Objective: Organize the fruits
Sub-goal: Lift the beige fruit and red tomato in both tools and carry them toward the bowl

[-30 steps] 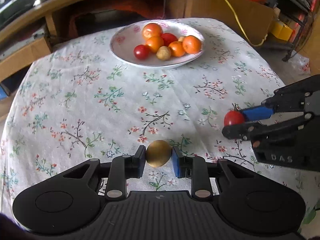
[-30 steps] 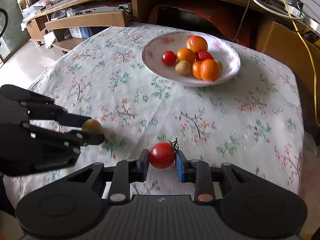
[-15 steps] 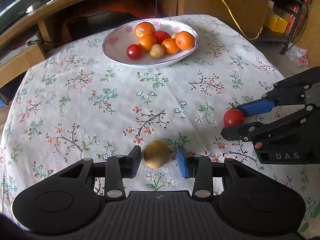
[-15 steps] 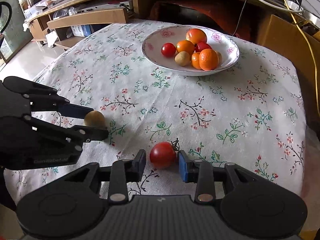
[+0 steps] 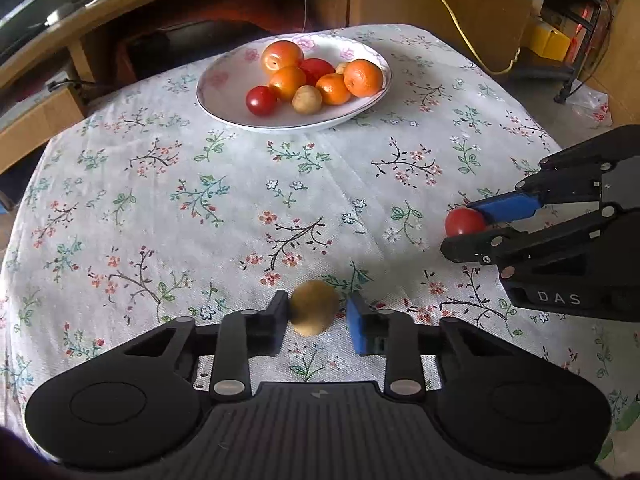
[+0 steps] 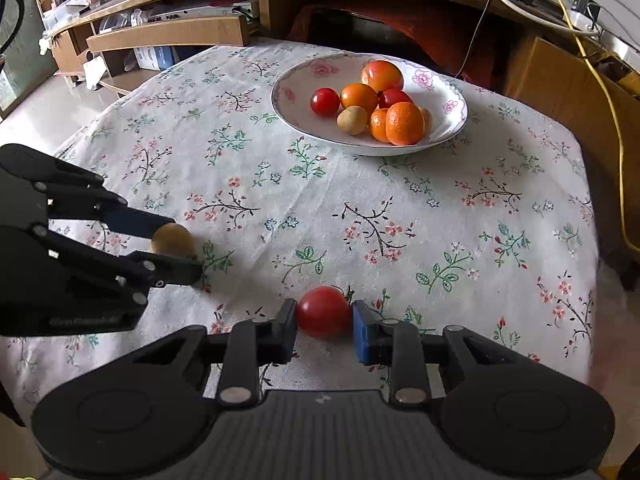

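A brown round fruit (image 5: 314,306) sits between the pads of my left gripper (image 5: 318,316), whose jaws are closing in against its sides just above the floral tablecloth. My right gripper (image 6: 325,326) is shut on a red tomato (image 6: 324,312) with a green stem, low over the cloth. Each gripper also appears in the other's view: the right gripper (image 5: 460,230) with the tomato (image 5: 462,220) at the right, the left gripper (image 6: 182,250) with the brown fruit (image 6: 172,240) at the left. A white flowered plate (image 5: 224,92) at the far side holds oranges, tomatoes and brown fruits.
The table is round, covered with a floral cloth (image 5: 200,200); bare cloth lies between the grippers and the plate (image 6: 304,76). Wooden shelves (image 6: 168,32) and a cardboard box (image 5: 440,8) with a yellow cable stand beyond the far edge.
Half a second ago both grippers' jaws stood a little apart from their fruits; now both have closed back onto them. Neither hand has shifted.
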Available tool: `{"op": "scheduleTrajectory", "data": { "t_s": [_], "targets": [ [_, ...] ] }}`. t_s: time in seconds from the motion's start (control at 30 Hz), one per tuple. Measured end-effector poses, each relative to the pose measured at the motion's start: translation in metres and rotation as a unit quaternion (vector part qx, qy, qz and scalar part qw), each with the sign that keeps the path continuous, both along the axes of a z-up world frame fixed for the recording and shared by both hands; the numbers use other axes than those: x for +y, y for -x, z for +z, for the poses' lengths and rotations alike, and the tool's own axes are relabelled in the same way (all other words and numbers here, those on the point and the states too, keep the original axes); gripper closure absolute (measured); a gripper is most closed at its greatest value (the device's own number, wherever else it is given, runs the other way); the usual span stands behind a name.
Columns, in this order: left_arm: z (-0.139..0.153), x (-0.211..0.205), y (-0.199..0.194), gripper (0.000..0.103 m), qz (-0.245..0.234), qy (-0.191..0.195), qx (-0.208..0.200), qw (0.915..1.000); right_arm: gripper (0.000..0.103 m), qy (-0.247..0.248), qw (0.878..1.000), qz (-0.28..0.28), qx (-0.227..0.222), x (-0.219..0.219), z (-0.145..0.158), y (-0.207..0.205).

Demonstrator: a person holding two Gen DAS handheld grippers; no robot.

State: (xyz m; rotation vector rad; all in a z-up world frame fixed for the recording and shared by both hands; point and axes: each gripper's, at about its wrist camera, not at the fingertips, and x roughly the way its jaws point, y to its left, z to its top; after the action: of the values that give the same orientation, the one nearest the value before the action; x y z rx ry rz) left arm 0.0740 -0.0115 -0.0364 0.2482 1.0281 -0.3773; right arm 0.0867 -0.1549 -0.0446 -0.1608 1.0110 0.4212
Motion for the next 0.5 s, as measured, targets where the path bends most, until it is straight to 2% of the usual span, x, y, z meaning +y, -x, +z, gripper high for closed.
{"op": "scheduleTrajectory", "data": {
  "t_s": [0.3, 0.5],
  "targets": [
    [0.0003, 0.0040, -0.0032, 0.069, 0.012, 0.009, 0.006, 0.9999, 0.074, -0.004, 1.000, -0.001, 0.001, 0.0008, 0.0010, -0.0012],
    [-0.0014, 0.0040, -0.0032, 0.064, 0.014, 0.013, 0.004, 0.9998, 0.074, -0.012, 1.000, -0.003, 0.006, 0.0004, 0.0007, -0.0039]
  ]
}}
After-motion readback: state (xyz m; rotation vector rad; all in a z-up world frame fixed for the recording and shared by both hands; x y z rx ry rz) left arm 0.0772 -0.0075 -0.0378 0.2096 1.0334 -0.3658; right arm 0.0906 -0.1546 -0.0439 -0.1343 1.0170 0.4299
